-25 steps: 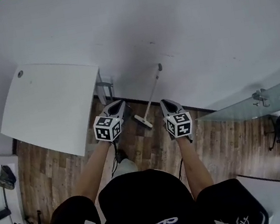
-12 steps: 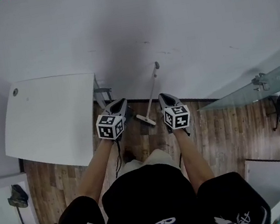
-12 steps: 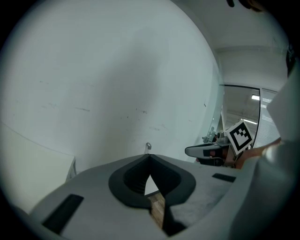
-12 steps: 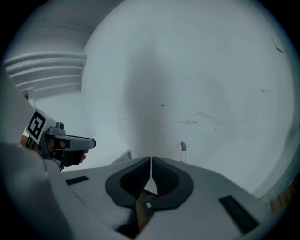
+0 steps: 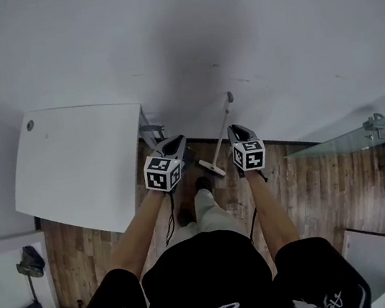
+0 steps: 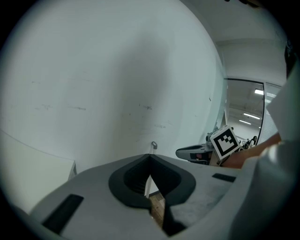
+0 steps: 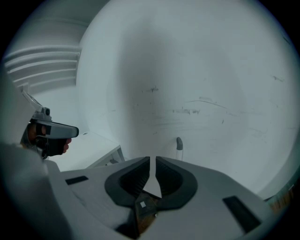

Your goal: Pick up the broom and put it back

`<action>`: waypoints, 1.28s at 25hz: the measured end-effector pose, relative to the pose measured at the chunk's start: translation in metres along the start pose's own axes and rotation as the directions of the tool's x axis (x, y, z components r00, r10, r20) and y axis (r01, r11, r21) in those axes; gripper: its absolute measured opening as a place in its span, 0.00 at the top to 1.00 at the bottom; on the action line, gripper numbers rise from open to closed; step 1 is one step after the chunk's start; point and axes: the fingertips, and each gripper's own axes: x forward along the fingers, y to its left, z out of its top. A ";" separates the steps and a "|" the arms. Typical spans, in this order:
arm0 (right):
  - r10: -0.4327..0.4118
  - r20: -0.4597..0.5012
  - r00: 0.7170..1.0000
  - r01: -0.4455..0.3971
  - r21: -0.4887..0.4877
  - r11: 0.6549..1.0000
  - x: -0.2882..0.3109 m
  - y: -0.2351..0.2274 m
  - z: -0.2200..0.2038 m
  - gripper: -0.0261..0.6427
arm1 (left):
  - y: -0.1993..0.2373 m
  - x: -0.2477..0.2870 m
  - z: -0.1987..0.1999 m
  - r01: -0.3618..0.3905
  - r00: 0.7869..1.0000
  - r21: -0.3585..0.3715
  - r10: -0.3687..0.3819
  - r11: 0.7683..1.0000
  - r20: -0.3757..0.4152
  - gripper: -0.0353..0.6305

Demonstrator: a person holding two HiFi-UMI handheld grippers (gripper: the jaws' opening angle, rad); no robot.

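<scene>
**Head view.** Left gripper (image 5: 174,142) and right gripper (image 5: 236,130) are held out side by side ahead of the person, both aimed toward the foot of the white wall (image 5: 194,32). The broom (image 5: 220,136) leans against that wall, its head on the wooden floor (image 5: 307,181) between the two grippers and its handle slanting up toward the right gripper's side. A white table (image 5: 77,161) stands just left of the left gripper.

**Left gripper view.** The left gripper (image 6: 150,156) has its jaws closed tip to tip, with nothing gripped. The broom (image 6: 153,145) stands beyond them against the wall, its handle top showing just above the tips. The right gripper (image 6: 180,153) shows at the right, pointing left across the frame.

**Right gripper view.** The right gripper (image 7: 152,161) has its jaws drawn together to a thin slit and holds nothing. The broom (image 7: 179,143) shows its grey handle top just right of the slit, apart from the jaws. The left gripper (image 7: 70,131) and the table (image 7: 89,147) lie to the left.
</scene>
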 end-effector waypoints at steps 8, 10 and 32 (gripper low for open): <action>-0.009 -0.064 0.998 0.011 0.042 0.999 0.071 -0.047 -0.011 0.67 | 0.013 0.058 0.001 0.000 0.998 0.009 0.001 1.000 -0.056 0.92; -0.015 -0.081 0.997 0.019 0.053 0.998 0.085 -0.057 -0.015 0.66 | 0.015 0.073 -0.001 0.005 0.997 0.009 -0.004 1.000 -0.073 0.92; -0.036 -0.229 0.973 0.048 0.046 0.998 0.179 -0.092 -0.054 0.66 | 0.060 0.147 -0.020 -0.019 0.990 -0.048 0.012 0.999 -0.137 0.92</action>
